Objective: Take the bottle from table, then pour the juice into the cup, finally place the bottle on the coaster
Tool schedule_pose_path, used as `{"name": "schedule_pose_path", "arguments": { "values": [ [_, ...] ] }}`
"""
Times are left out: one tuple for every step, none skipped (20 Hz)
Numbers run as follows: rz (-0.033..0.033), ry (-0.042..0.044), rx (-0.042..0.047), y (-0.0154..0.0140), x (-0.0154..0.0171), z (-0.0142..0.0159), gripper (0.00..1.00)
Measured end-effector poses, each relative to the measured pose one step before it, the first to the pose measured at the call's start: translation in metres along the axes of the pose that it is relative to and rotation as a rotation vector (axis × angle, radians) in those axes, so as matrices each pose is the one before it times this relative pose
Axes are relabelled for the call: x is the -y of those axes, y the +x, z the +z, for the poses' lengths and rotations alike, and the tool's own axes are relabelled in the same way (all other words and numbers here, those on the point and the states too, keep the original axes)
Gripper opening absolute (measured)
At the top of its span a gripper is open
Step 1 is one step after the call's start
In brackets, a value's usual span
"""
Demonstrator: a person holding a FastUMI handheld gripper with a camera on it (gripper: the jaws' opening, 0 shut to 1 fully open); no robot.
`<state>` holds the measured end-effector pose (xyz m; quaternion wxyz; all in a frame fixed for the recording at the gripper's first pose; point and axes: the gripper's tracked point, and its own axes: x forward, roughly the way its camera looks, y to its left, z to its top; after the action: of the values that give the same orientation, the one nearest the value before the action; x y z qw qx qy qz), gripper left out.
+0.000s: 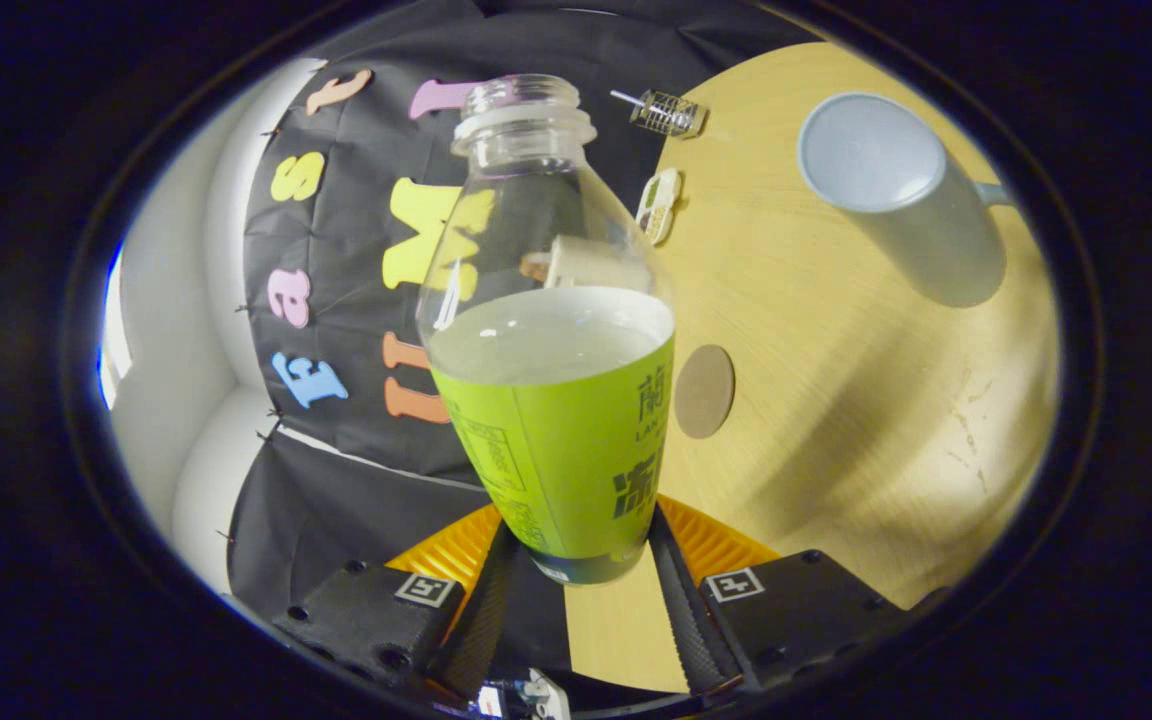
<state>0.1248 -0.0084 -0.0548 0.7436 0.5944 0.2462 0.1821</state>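
Jaws clamp bottle [556,420], neck pointing away beyond them.

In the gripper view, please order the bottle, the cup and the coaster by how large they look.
1. Bottle, held between the fingers, nearest the camera.
2. Cup, farther off on the table.
3. Coaster.
The bottle's nearness enlarges it; true sizes stay unsure.

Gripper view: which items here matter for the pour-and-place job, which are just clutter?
Job items:
- bottle, uncapped, part full, clamped between both fingers of the claw
- cup, beyond the fingers on the table
- coaster, round, just beside the bottle

Lying about:
- small wire-mesh item at the table's far edge
- small flat pale item near it
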Motion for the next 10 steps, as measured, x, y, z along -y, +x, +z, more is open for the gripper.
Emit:
{"name": "schedule_pose_path", "arguments": {
  "values": [
    [0.00375,0.00093,0.00864,-0.00368,-0.00255,0.0034,0.76],
    [0.00301,0.00315,0.00531,-0.00153,-0.00117,0.0031,0.76],
    [0.00421,0.01065,0.00107,-0.0026,-0.00232,0.00259,0.76],
    [0.00295,0.01385,-0.0036,-0.00056,-0.00004,0.00116,0.76],
    [0.00487,0.01754,-0.00451,0.00038,-0.00161,0.00228,0.76],
    [0.00615,0.01538,-0.00254,-0.00202,-0.00166,0.0012,0.76],
    [0.00426,0.01027,-0.00242,0.00005,-0.00057,0.0001,0.76],
    [0.00579,0.00923,-0.00264,-0.00047,-0.00094,0.00141,0.76],
    [0.00836,0.01211,-0.00562,0.00126,-0.00087,0.00105,0.76],
    [0.01278,0.02029,-0.01085,0.00005,-0.00315,0.00047,0.76]
  ]
}}
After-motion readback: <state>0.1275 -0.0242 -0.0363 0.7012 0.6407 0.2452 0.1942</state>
